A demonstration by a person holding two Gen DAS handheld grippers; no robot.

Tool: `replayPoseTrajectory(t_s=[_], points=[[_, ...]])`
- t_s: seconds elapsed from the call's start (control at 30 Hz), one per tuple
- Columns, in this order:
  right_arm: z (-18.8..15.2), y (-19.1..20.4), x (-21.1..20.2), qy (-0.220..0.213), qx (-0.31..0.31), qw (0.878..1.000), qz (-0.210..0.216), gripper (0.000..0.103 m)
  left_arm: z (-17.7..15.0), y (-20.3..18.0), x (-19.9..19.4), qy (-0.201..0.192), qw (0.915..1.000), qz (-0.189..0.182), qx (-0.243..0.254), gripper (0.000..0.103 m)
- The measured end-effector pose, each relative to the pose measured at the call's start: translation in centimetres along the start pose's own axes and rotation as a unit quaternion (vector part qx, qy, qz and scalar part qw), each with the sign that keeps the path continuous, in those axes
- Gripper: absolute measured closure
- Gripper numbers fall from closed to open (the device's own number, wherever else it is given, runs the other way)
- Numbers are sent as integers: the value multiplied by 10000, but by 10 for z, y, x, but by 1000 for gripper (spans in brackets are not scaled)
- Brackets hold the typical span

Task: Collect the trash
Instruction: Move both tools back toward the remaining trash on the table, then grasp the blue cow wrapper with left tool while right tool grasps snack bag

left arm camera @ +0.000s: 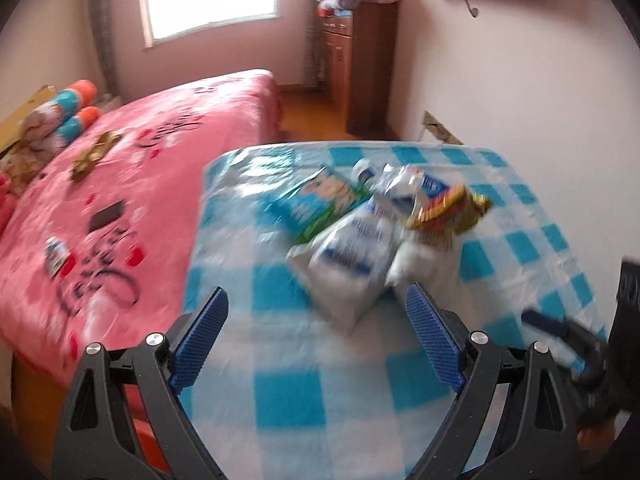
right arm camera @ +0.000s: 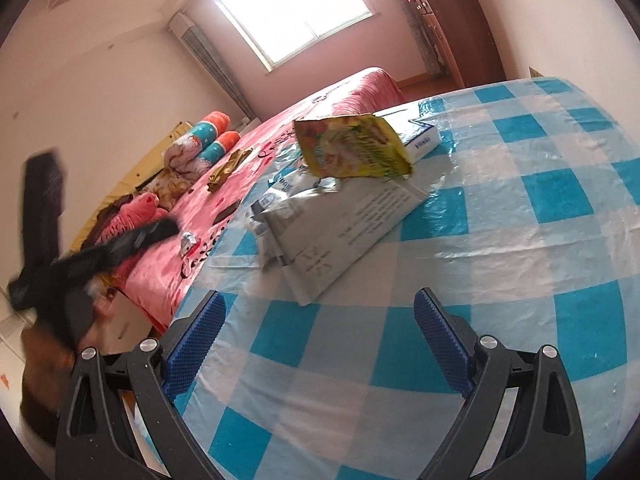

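1. Left wrist view: your left gripper (left arm camera: 316, 312) stands spread wide, its blue ribbed pads (left arm camera: 204, 340) apart with nothing between them, above the near part of the blue-and-white checked tablecloth (left arm camera: 288, 392).
2. Left wrist view: the trash pile sits at 12 to 1 o'clock from the pads. A white-and-blue pouch (left arm camera: 352, 256) lies nearest, its lower end between the fingertips' lines but not touching either pad.
3. Left wrist view: a yellow-and-red snack wrapper (left arm camera: 444, 208) rests on the pile at 1 o'clock; a blue-and-green carton (left arm camera: 316, 204) lies behind at 12 o'clock. The picture is blurred, so print is unreadable.
4. Left wrist view: a pink bed (left arm camera: 120, 168) fills 9 to 11 o'clock; your right gripper (left arm camera: 560, 332) shows as a dark blur at 3 o'clock, state unreadable here.
5. Right wrist view: your right gripper (right arm camera: 320, 316) is likewise spread, pads empty, over the tablecloth (right arm camera: 500, 280).
6. Right wrist view: a grey foil pouch (right arm camera: 340, 236) lies flat at 12 o'clock, just beyond the pads and apart from them; the yellow-green wrapper (right arm camera: 356, 148) sits on its far end, a white-and-blue box (right arm camera: 420, 136) behind.
7. Right wrist view: your left gripper (right arm camera: 132, 240) blurs across 9 o'clock, before the bed (right arm camera: 224, 200).
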State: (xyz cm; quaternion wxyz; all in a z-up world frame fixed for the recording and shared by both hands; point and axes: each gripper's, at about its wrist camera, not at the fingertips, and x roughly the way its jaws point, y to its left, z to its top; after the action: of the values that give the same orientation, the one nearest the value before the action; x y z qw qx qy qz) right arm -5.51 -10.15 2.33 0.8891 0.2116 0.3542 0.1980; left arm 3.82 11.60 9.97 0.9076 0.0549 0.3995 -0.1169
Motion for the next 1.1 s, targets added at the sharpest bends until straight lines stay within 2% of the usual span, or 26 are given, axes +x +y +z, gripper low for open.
replayPoseTrajectory(t_s=[0.13, 0.2, 0.4, 0.67, 0.87, 0.93, 1.1], points=[[2, -11, 0, 37, 144, 9997, 213, 9, 41, 0, 44, 172, 9991, -70, 369, 12], [3, -15, 1, 65, 211, 9994, 282, 9, 57, 4, 65, 279, 9984, 51, 489, 12], [9, -26, 0, 73, 327, 9984, 466, 9, 84, 12, 123, 600, 9959, 88, 675, 12], [11, -40, -4, 52, 472, 9976, 510, 9, 83, 2, 166, 1031, 9891, -20, 1052, 12], [13, -44, -5, 15, 486, 9977, 472, 9, 79, -1, 177, 1104, 9903, -158, 827, 13], [14, -45, -8, -17, 472, 9978, 454, 9, 77, -3, 176, 1107, 9908, -231, 747, 23], [16, -52, -12, -92, 549, 9977, 389, 9, 66, -12, 172, 1187, 9904, -423, 577, 33]])
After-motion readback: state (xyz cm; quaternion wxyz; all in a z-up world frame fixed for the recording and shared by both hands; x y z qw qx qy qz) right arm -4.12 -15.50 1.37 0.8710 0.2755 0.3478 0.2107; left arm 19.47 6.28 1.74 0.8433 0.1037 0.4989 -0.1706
